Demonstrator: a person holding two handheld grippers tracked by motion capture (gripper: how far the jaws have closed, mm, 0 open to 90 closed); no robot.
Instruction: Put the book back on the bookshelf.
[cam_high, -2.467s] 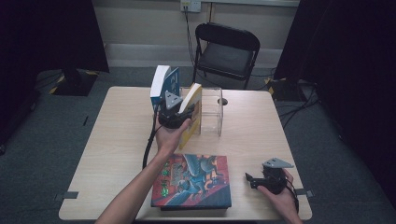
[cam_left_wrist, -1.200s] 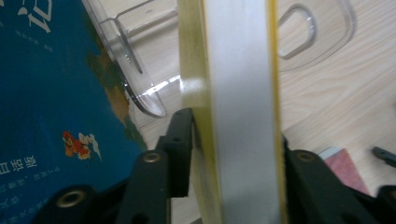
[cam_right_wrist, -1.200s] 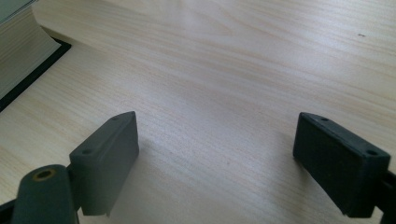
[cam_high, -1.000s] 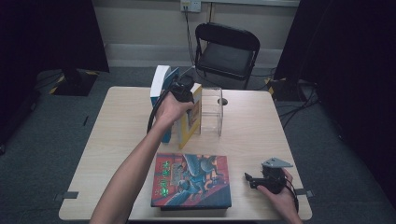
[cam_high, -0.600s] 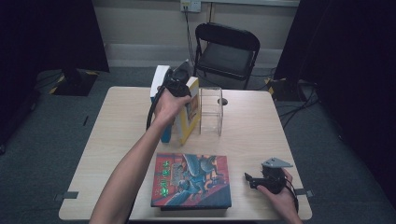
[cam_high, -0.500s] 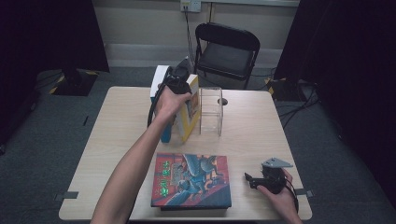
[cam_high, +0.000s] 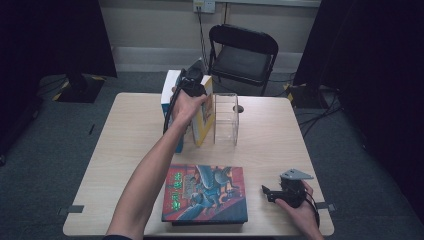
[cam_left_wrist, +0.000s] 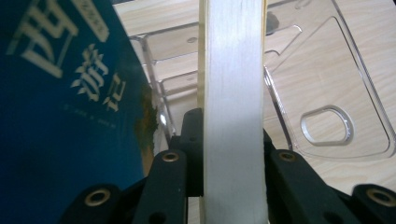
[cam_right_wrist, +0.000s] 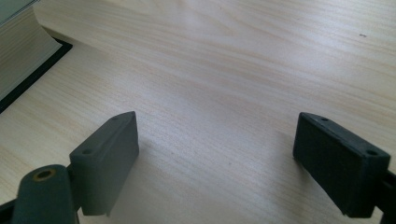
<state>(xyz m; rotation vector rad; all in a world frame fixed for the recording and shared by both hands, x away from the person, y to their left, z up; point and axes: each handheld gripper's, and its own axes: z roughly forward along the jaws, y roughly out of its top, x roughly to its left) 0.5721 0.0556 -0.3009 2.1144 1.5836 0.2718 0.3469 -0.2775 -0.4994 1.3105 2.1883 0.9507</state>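
Yellow-covered book (cam_high: 204, 116) now stands nearly upright beside the tall blue book (cam_high: 169, 95), lifted from its earlier lean against the clear acrylic rack (cam_high: 226, 118); left gripper (cam_high: 192, 86) clamps its top edge. Right gripper (cam_high: 272, 194) rests wide open, near right. Slotting looks next.

High view: fixed above the person's side, facing forward and down; takes in the whole table (cam_high: 125, 150), well back from both tongs.

Left gripper view: rides the left gripper (cam_left_wrist: 232, 158), looks along its jaws, very close to the yellow book (cam_left_wrist: 232, 93) clamped between them; blue book (cam_left_wrist: 60, 116) just left of the jaws, clear rack (cam_left_wrist: 327, 93) beyond. Shares these three with the high view.

Right gripper view: rides the right gripper (cam_right_wrist: 229, 154), faces down at bare tabletop between its parted jaws, close; shares the table and the flat book's edge (cam_right_wrist: 18, 56) with the high view.
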